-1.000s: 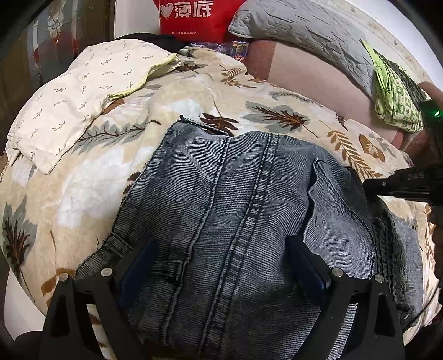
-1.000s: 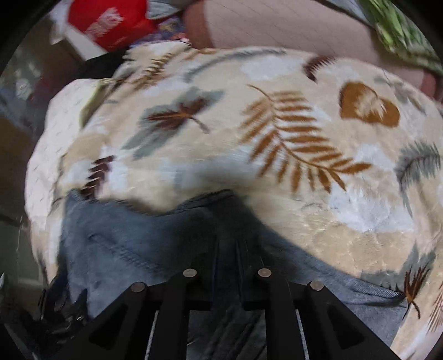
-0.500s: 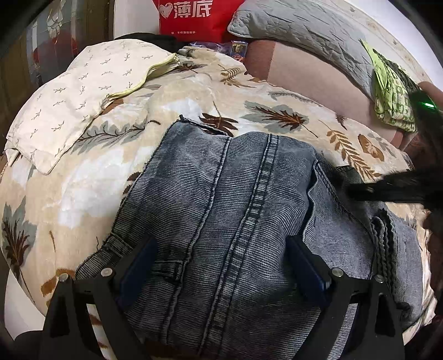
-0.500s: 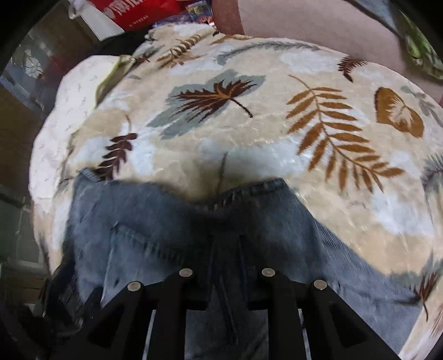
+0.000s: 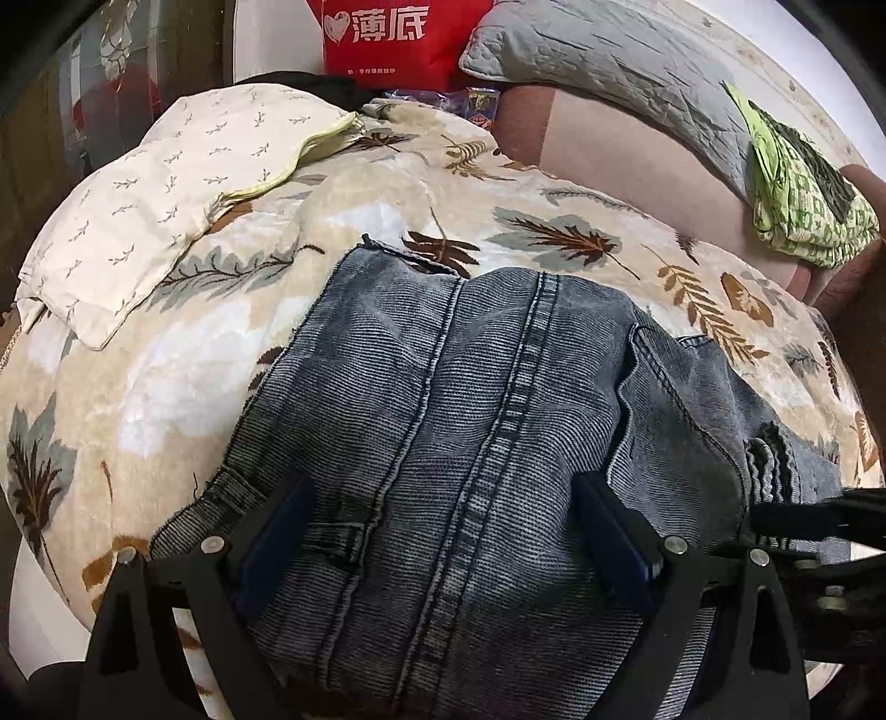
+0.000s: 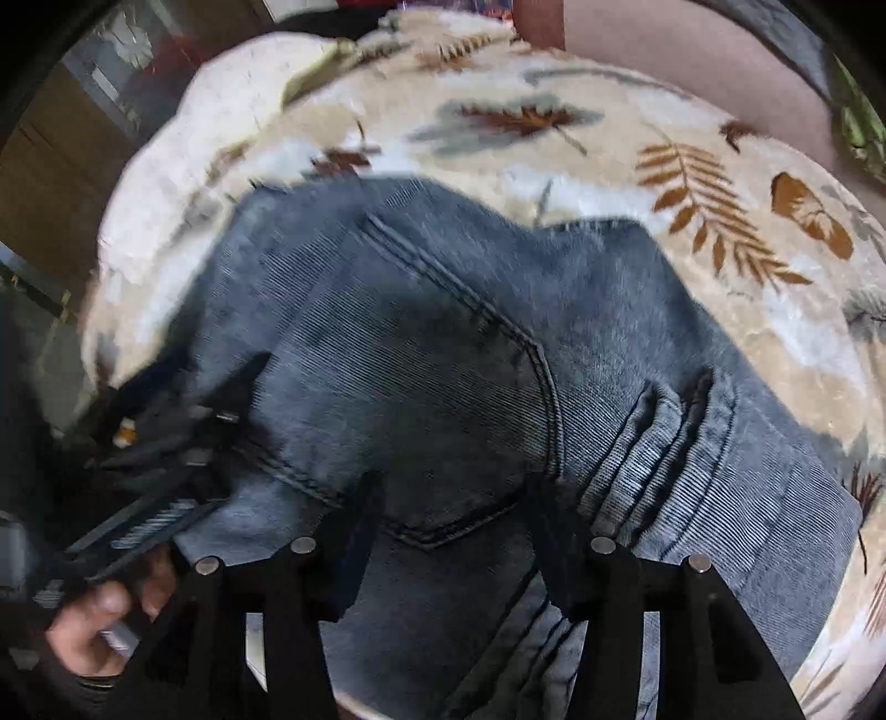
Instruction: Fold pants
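While the left view shows a red bag (image 5: 382, 36) and grey pillow (image 5: 609, 61), only the right view shows a hand (image 6: 105, 620). Ribbed grey jeans (image 5: 470, 432) lie folded on the leafy plush blanket (image 5: 138, 399). The left gripper (image 5: 443, 531) is spread over them; the right gripper (image 6: 448, 515) has just been opening, pinching nothing.

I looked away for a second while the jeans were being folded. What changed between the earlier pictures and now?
The right gripper let go: its fingers, pinched shut on the jeans' edge before, have just been opening and now stand apart above the denim. It swung in over the back pocket. The left gripper stayed open, unmoved.
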Tool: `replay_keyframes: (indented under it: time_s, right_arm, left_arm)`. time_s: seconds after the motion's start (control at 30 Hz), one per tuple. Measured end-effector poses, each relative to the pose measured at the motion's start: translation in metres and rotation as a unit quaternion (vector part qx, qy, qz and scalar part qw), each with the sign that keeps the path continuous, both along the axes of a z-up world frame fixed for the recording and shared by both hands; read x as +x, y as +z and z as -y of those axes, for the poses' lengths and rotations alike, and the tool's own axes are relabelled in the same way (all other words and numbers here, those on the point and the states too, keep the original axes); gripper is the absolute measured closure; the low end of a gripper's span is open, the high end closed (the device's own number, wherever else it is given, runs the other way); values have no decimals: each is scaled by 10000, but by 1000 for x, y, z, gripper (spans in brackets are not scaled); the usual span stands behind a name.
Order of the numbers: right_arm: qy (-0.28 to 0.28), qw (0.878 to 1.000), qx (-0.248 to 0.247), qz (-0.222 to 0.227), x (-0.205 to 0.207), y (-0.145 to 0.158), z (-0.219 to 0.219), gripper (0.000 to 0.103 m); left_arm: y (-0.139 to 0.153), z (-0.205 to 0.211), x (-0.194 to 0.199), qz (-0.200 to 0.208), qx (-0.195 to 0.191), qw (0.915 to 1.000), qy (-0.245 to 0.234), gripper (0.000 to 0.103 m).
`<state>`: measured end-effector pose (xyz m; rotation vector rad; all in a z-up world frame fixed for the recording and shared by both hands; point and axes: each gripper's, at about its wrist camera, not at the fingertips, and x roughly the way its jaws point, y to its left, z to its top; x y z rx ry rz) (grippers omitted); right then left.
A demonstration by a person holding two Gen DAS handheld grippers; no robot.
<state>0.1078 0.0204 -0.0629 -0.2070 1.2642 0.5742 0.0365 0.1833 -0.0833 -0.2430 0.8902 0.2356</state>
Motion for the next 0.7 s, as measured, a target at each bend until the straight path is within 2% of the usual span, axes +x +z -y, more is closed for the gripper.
replay_keyframes:
  time_s: [0.1, 0.17, 0.23, 0.27, 0.37, 0.47, 0.57, 0.7]
  right_arm:
    - [146, 9995, 135, 227, -21, 16, 1, 46]
    - [338, 9993, 76, 152, -38, 8, -3, 43]
    - [529, 9982, -289, 70, -49, -17, -10, 43]
    - [513, 9981, -238, 231, -52, -17, -10, 41]
    - [282, 9992, 103, 275, -55, 1, 3, 41]
    - [10, 9955, 630, 712, -60, 34, 35, 41]
    - [-581, 9879, 1139, 883, -59, 52, 85, 40]
    - [-1655, 9618, 1781, 1260, -61, 51, 163, 40]
  left_arm:
    - [0, 1, 0, 15, 35, 10000, 26, 9]
    - [0, 2, 0, 14, 79, 10000, 32, 8]
    - [0, 3, 1, 7, 109, 9999, 29, 8]
    - [1, 3, 0, 20, 129, 9999, 18, 8]
    - [9, -1, -4, 165, 47, 9998, 67, 8]
    - [26, -4, -15, 432, 65, 9989, 153, 8]
    - [44, -7, -27, 643, 60, 9977, 230, 8]
    - [51, -14, -44, 585, -116, 9974, 408, 8]
